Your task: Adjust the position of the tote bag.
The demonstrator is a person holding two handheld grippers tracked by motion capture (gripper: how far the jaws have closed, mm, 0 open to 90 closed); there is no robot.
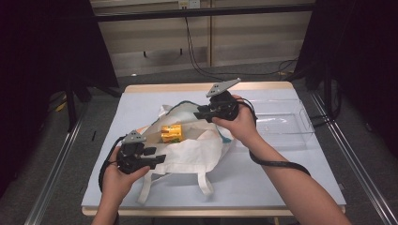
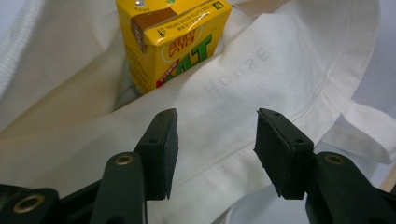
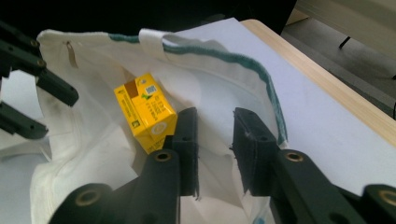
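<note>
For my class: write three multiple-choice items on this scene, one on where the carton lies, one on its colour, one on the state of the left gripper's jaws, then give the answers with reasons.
1. Where is the carton?
A. in the open bag
B. in the clear tray
C. on the floor

2. What colour is the carton?
A. blue
B. yellow
C. green

3. How do the left gripper jaws stand?
A. shut on the carton
B. shut on a strap
C. open

Answers: 1 A, bag cloth lies around it in the right gripper view; 2 B, yellow sides; 3 C, a gap shows bag cloth between them.
</note>
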